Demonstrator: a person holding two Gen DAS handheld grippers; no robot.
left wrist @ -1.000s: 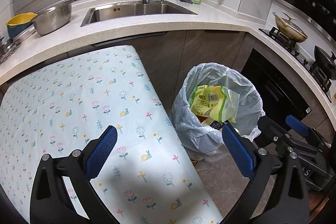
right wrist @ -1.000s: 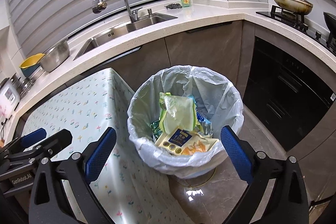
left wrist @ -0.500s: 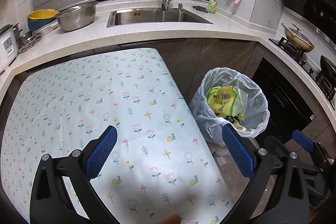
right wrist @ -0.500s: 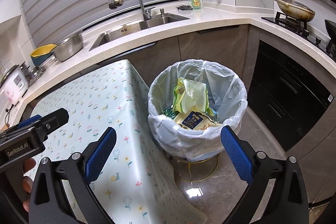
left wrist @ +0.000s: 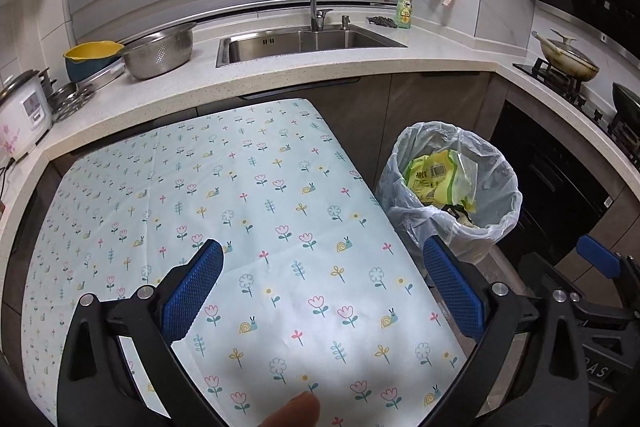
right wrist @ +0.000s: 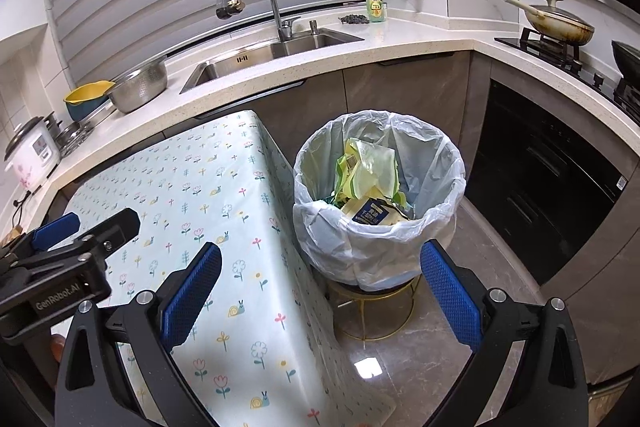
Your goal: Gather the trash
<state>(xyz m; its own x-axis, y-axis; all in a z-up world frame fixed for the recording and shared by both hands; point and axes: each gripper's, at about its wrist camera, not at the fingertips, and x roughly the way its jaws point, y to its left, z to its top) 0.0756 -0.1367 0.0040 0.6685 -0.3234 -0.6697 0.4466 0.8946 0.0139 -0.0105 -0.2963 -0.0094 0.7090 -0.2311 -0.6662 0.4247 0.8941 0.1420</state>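
Observation:
A bin lined with a white plastic bag (right wrist: 360, 251) stands on the floor to the right of the table, on a gold wire stand. It holds green and yellow wrappers (right wrist: 366, 173) and a blue-and-cream packet (right wrist: 372, 215). The bin also shows in the left wrist view (left wrist: 480, 231) with its wrappers (left wrist: 438, 177). My left gripper (left wrist: 322, 291) is open and empty above the flowered tablecloth (left wrist: 240, 195). My right gripper (right wrist: 320, 291) is open and empty, above the table's right edge and short of the bin. The left gripper's body shows in the right wrist view (right wrist: 64, 267).
A white counter (left wrist: 320, 75) with a steel sink (left wrist: 304, 43) runs behind the table. A colander (left wrist: 160, 49), a yellow bowl (left wrist: 94, 53) and a rice cooker (left wrist: 22, 111) stand at left. A stove with a pan (right wrist: 556, 23) and a dark oven front (right wrist: 540, 179) are at right.
Both grippers have pulled back and up, away from the bin, and stayed open. The left view has swung left over the tablecloth; the bin now looks smaller and farther.

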